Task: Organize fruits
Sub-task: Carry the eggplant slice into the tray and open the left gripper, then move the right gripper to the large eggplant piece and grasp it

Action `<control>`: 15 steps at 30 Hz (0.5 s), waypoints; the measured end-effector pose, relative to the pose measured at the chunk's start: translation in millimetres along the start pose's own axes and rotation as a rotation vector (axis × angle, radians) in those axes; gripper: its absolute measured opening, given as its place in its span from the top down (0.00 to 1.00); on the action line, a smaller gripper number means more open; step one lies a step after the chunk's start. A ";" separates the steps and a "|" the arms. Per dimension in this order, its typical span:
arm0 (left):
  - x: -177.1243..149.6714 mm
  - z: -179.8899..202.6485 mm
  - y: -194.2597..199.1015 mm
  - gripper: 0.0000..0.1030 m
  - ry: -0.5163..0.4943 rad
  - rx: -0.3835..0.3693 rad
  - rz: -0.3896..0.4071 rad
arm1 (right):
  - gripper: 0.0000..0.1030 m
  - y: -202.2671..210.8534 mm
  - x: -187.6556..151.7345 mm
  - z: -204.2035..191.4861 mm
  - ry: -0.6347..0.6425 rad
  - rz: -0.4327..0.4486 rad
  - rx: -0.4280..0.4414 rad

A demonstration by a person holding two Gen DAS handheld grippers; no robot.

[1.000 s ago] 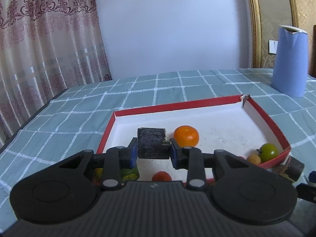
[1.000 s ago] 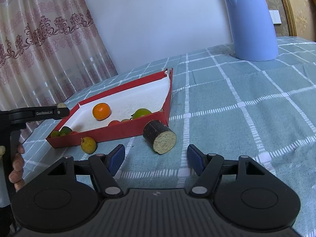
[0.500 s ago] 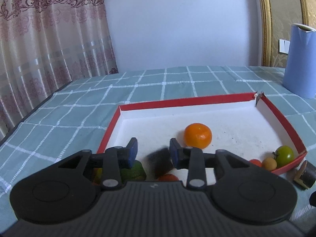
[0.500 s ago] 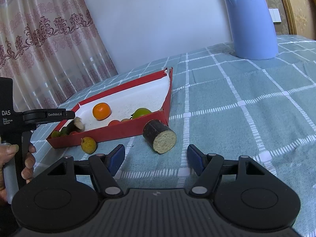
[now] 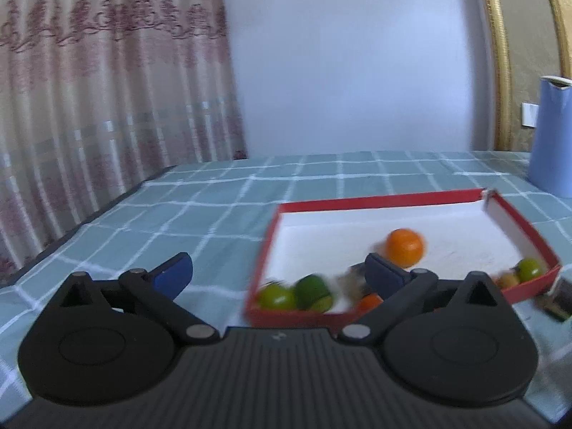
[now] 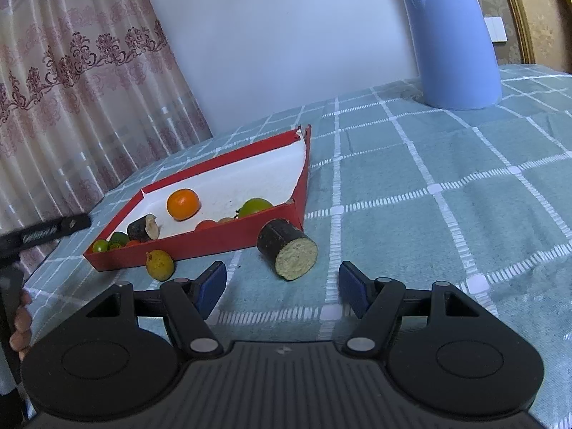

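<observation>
A red tray with a white floor holds an orange, green fruits, small red and yellow fruits and a dark sugarcane piece. A second dark sugarcane piece lies on the cloth outside the tray's near corner, just ahead of my open, empty right gripper. A small yellow fruit lies outside the tray front. My left gripper is open and empty, left of and before the tray; the view is blurred.
A blue kettle stands at the back right on the teal checked tablecloth. A curtain hangs at the left past the table edge. The left gripper's body and the hand holding it show at the right wrist view's left edge.
My left gripper opened and let the sugarcane piece drop into the tray, then drew back and to the left. My right gripper has stayed still and open.
</observation>
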State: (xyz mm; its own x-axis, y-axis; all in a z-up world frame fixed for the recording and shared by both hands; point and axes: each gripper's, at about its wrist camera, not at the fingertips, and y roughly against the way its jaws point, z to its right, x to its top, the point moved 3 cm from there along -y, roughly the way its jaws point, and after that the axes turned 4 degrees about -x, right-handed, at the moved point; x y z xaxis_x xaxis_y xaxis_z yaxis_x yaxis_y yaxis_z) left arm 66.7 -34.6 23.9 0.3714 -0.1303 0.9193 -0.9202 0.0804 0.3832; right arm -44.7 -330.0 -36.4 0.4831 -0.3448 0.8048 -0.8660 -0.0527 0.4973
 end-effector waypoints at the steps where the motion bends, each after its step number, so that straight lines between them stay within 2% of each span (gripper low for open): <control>1: -3.8 -7.0 1.6 0.00 0.005 0.014 0.001 | 0.33 0.3 -0.1 -0.1 -0.001 -0.001 0.002; 6: -25.0 -30.8 -0.1 0.00 0.021 0.056 -0.023 | 0.33 0.2 0.7 -8.3 0.043 -0.010 -0.007; 11: -33.6 -40.2 -3.4 0.00 0.069 0.029 -0.041 | 0.33 -1.0 8.3 -25.9 0.164 -0.014 -0.030; 15: -36.2 -43.8 -2.9 0.00 0.084 0.018 -0.041 | 0.33 -6.5 19.3 -31.8 0.269 -0.013 -0.081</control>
State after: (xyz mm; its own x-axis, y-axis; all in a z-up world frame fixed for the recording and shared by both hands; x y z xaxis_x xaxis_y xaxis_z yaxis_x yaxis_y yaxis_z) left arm 61.4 13.2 -6.6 0.4176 -0.0496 0.9073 -0.9056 0.0584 0.4200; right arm -25.7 -306.6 -13.7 0.5207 -0.0825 0.8497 -0.8514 0.0235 0.5240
